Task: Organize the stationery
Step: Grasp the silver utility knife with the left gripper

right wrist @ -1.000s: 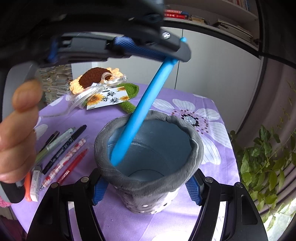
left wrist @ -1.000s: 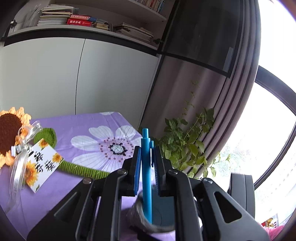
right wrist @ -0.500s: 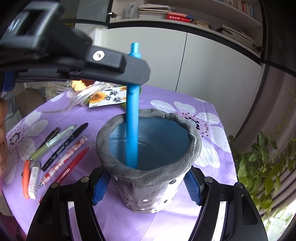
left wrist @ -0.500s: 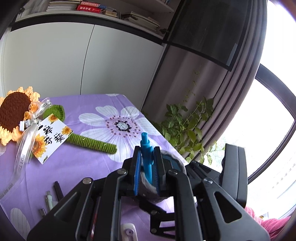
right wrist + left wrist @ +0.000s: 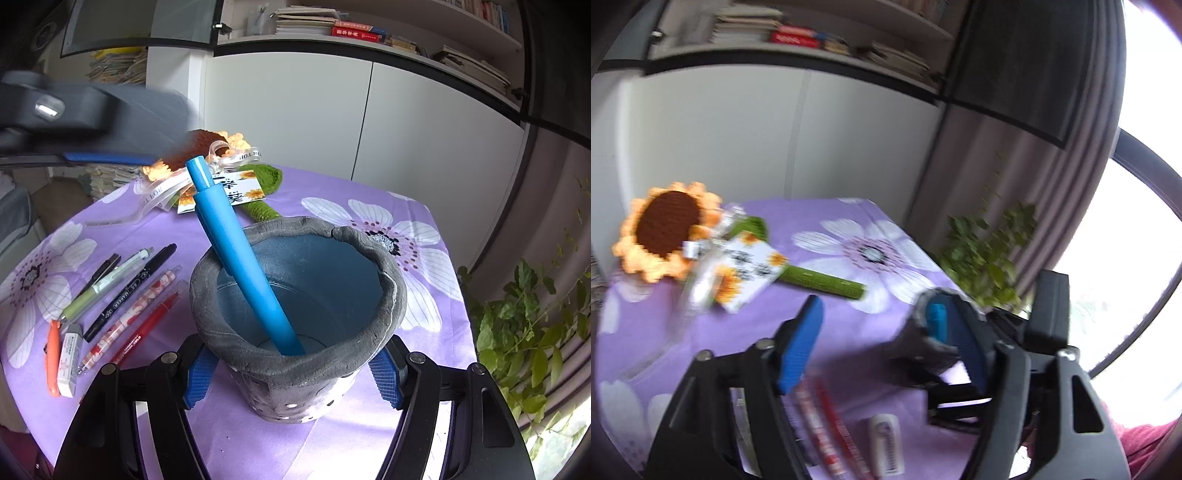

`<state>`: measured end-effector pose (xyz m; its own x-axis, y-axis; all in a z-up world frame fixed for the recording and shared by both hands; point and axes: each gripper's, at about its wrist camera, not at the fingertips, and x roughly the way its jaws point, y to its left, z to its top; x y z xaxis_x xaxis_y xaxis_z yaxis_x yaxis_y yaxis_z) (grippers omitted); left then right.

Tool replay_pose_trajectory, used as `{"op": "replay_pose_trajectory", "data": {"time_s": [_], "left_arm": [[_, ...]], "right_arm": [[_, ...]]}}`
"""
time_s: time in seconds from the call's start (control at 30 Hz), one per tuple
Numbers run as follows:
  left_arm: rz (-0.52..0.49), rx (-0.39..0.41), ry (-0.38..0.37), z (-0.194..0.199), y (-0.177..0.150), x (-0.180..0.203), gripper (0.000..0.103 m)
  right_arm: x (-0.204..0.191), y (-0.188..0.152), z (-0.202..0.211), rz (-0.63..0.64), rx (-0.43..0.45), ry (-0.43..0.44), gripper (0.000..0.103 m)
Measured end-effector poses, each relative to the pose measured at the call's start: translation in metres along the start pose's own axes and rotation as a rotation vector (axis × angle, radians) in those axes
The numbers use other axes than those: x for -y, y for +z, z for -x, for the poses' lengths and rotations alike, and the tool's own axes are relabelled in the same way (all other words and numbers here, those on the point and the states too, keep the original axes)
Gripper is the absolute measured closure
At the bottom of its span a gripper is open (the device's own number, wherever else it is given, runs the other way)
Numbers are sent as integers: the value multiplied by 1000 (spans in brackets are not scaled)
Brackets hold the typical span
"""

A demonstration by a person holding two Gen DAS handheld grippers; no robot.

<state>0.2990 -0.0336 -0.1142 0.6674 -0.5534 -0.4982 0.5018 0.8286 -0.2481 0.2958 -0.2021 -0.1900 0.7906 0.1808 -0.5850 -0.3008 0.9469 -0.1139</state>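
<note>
A grey pen holder with a blue inside stands on the purple floral cloth, clamped between the blue pads of my right gripper. A blue pen leans in it, tip at the bottom, cap over the left rim. My left gripper is open and empty, up and left of the holder; it shows blurred in the right wrist view. The holder and pen top also show in the left wrist view. Several pens, an eraser and an orange cutter lie left of the holder.
A crocheted sunflower with a ribbon and card lies at the back of the table. A potted plant stands off the right edge. White cabinets and bookshelves are behind.
My left gripper opened, let go of the blue pen and pulled away to the left. The pen now leans free in the holder. The right gripper kept its hold.
</note>
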Motion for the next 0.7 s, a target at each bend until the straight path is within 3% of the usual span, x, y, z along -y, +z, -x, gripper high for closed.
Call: {"op": "replay_pose_trajectory", "data": {"time_s": [0.2,0.33,0.47,0.57,0.7], "left_arm": [[119,-116,180,0,-20,-51,35],[181,-193,285,-9,-34,-77,50],[200,-275,379,-22,-44,-91,56],[211,-344,399,-36,-54,-99,62],[206,-379,419,-45,-62,-101,71]], "right_arm": [[0,1,-1,-6,-4,1,31],[-1,1,0,-9,-4,1,31],[-1,1,0,-9,-4,1,31],[0,1,0,-10,-4,3,31],[1,0,-1,-15,-4,6,31]]}}
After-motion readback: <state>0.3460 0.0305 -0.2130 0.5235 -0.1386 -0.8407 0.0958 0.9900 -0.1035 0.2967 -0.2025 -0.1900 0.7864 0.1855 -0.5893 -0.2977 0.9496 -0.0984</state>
